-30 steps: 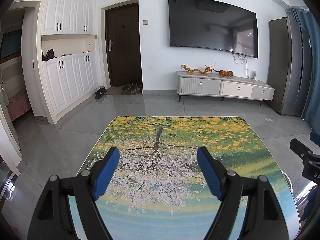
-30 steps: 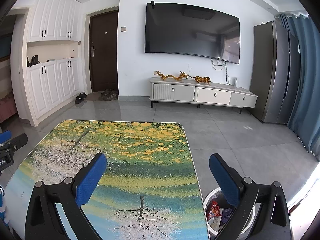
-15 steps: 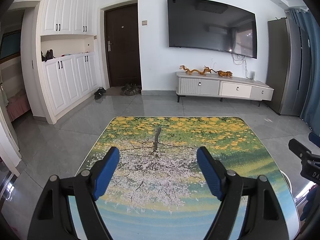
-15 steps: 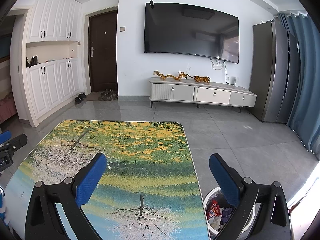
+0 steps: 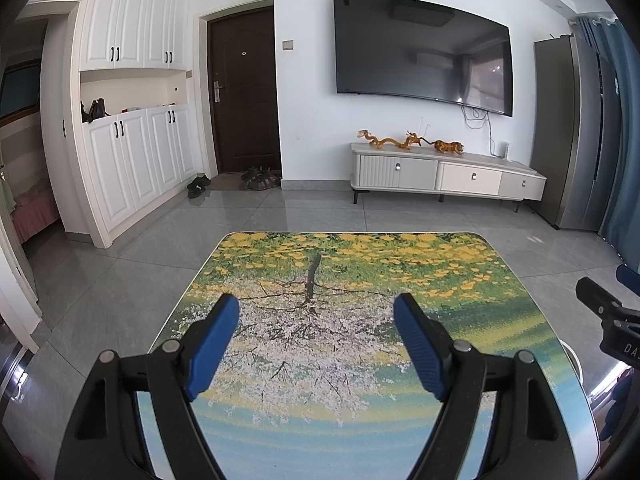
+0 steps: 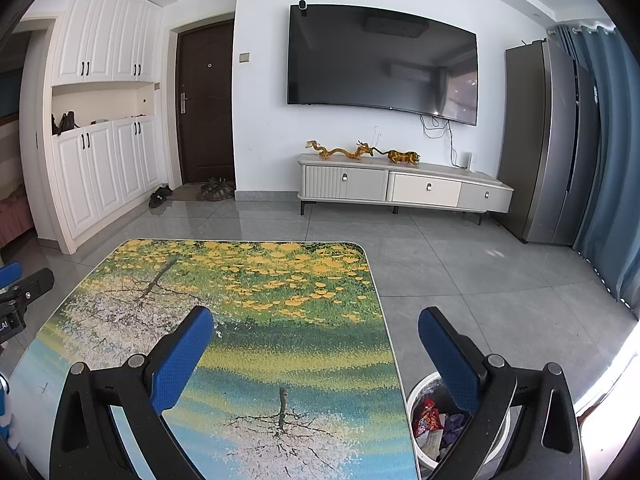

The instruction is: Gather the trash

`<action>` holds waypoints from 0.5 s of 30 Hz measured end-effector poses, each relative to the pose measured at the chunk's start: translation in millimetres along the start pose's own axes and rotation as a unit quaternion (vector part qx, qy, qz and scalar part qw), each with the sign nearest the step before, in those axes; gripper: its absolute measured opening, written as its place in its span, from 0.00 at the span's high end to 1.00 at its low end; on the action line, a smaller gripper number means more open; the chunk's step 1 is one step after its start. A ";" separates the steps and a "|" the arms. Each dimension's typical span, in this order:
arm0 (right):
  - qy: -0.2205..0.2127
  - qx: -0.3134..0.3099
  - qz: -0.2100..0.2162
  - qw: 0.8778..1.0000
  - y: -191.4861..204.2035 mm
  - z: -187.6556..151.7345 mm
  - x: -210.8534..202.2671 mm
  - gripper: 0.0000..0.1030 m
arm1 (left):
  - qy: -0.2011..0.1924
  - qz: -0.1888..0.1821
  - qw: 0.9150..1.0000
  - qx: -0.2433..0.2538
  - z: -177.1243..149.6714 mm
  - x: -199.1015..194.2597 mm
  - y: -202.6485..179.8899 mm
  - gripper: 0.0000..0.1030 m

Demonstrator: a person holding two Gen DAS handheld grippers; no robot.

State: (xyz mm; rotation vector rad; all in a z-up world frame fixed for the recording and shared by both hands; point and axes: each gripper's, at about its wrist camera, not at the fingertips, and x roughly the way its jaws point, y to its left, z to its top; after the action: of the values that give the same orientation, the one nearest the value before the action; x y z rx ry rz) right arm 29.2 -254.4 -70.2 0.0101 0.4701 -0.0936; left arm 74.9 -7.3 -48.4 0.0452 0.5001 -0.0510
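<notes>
right gripper partly hides trash bin

A white round trash bin stands upright on the grey floor tiles, just beside the tabletop's right edge. Inside lies crumpled trash: a red snack wrapper, purple scraps and white paper. A dark fixture in front hides part of the bin.
</notes>
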 end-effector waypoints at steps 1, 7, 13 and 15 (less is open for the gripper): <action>0.000 0.000 0.000 1.000 -0.1 0.0 0.1 0.00 | 0.000 0.000 1.000 0.000 -0.2 0.0 -0.2 0.24; 0.000 0.000 0.000 1.000 -0.3 -0.4 -0.7 0.00 | 0.000 -0.001 1.000 0.000 -0.8 -0.2 -1.2 0.24; -0.002 0.003 -0.003 1.000 -0.5 -4.1 -2.5 0.00 | -0.004 -0.002 1.000 -0.001 -1.2 0.3 -0.8 0.24; -0.002 0.004 -0.004 1.000 -1.0 -4.5 -2.6 0.00 | -0.005 -0.002 1.000 -0.001 -1.0 0.6 -0.6 0.24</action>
State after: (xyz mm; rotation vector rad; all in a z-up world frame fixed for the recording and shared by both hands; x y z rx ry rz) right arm 24.7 -255.0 -73.1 0.0148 0.4651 -0.1035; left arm 75.0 -7.8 -49.6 0.0424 0.4907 -0.0545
